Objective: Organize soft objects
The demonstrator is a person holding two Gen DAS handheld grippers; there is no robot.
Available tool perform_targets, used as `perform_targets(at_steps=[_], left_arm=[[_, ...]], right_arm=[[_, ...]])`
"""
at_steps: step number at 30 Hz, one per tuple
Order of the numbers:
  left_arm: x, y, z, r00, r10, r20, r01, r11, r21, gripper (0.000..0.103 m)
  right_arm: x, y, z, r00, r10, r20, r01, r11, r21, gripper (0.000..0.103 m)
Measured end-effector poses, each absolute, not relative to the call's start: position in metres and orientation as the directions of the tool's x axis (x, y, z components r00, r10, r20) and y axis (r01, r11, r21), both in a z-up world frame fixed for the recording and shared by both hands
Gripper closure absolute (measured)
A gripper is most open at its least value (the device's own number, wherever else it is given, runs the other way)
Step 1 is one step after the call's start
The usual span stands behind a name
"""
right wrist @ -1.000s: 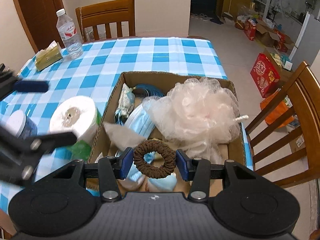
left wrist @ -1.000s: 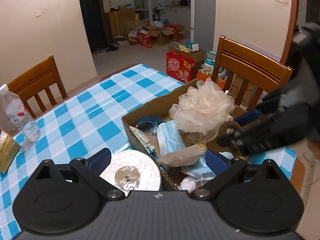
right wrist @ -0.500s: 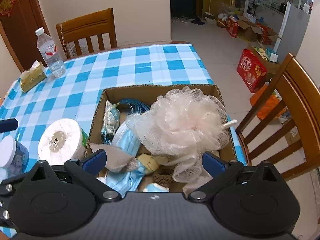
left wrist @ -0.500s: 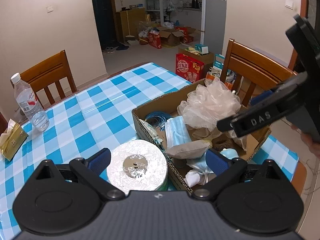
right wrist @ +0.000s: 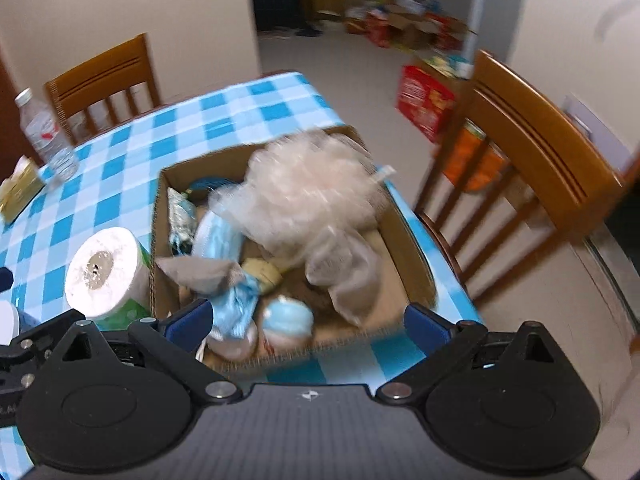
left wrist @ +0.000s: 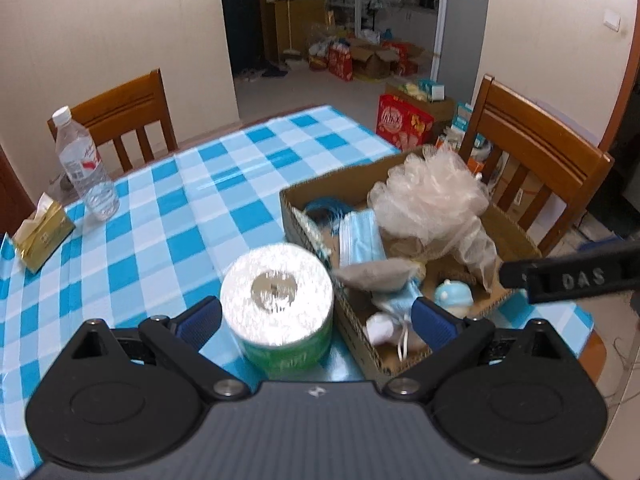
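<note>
An open cardboard box [left wrist: 320, 185] [right wrist: 414, 248] stands on the blue checked table. It holds a pale bath pouf [left wrist: 428, 192] [right wrist: 308, 192], a blue face mask [left wrist: 360, 236] [right wrist: 218, 236], a grey cloth [left wrist: 372, 274] [right wrist: 196, 272] and a small blue-and-white round toy [left wrist: 454, 294] [right wrist: 286, 316]. A brown blur beside the toy looks like the hair scrunchie [right wrist: 316, 294]. My right gripper [right wrist: 306, 320] hovers over the box's near edge, open wide and holding nothing. My left gripper [left wrist: 318, 320] is open, with a toilet roll [left wrist: 276, 300] [right wrist: 104, 268] standing just beyond its fingers.
A water bottle [left wrist: 86, 168] and a gold tissue pack [left wrist: 42, 236] sit at the far left. A wooden chair [left wrist: 540, 160] stands close behind the box, another chair [left wrist: 116, 112] across the table. A white-lidded jar [right wrist: 8, 320] is by the roll. The table's edge runs just past the box.
My right gripper was shut on the brown scrunchie over the box. It has opened wide, the scrunchie has dropped into the box, and the gripper has drawn back and rolled.
</note>
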State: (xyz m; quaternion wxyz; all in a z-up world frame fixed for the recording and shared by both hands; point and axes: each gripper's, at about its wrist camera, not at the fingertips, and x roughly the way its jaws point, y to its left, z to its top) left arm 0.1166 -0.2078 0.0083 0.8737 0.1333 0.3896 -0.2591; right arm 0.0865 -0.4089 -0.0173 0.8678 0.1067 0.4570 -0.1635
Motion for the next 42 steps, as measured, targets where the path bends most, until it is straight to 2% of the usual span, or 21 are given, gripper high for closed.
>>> perform_targets(at_steps=[4, 14, 42], left_arm=[[0.107, -0.203, 0.015, 0.544, -0.337, -0.768, 0.552, 0.833, 0.027, 0.002], [0.092, -0.192, 0.028, 0.547, -0.331, -0.769, 0.55, 0.835, 0.031, 0.002], [0.085, -0.185, 0.035, 0.559, -0.319, -0.766, 0.542, 0.839, 0.046, 0.002]], right_arm=[[0.06, -0.396, -0.014, 0.499, -0.216, -0.839, 0.452, 0.891, 0.039, 0.0], [0.017, -0.357, 0.008, 0.507, -0.276, -0.817, 0.476, 0.879, -0.002, 0.0], [0.004, -0.345, 0.016, 0.517, -0.291, -0.805, 0.475, 0.88, -0.013, 0.0]])
